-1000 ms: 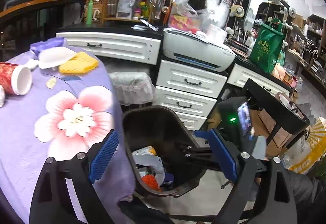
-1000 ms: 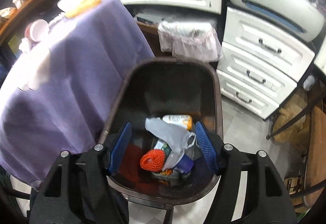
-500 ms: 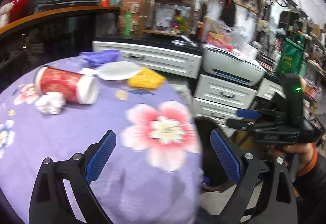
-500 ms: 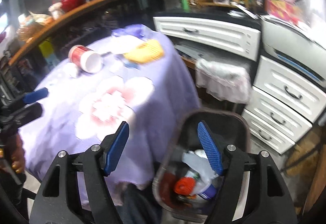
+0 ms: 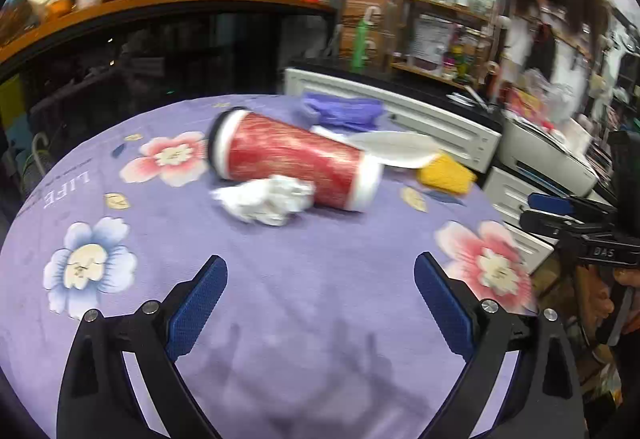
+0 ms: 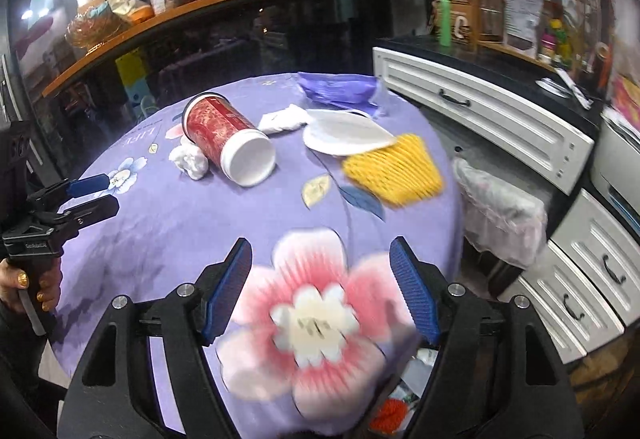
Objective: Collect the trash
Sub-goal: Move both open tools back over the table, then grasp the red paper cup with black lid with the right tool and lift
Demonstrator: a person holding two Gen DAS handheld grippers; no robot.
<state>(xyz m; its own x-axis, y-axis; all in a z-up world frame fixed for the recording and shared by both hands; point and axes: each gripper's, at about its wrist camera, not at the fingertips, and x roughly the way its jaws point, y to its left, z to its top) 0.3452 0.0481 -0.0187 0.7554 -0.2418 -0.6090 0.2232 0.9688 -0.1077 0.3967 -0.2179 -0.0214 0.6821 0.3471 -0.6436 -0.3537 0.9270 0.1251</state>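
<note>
lying on its side ahead of the left claw [image 5: 320, 271], the red paper cup [image 5: 294, 167] shows its full length in the left wrist view, with a crumpled white tissue [image 5: 266, 199] touching its near side. the right wrist view looks into the cup's white open mouth [image 6: 230, 143] instead, and shows a second white wad [image 6: 284, 119] beyond the cup that the left view does not make out clearly. the right view alone also shows the ribbed weave of the yellow mesh piece [image 6: 394, 173], ahead and to the right of the right claw [image 6: 320, 267], overlapped at its far edge by a white plate-like piece [image 6: 346, 137], and a purple bag [image 6: 340, 89] at the far edge of the bench [image 6: 168, 223]. below the right claw, past the bench edge, a scrap of orange netting [image 6: 388, 415] and other rubbish show in a bin that is mostly hidden.

each view catches the other claw: the right claw sits at the right edge of the left view [image 5: 568, 211], the left claw at the left edge of the right view [image 6: 92, 195], gripped by a hand [image 6: 32, 285].

both claws hang spread wide above the purple flowered cloth, holding nothing and touching nothing.
</note>
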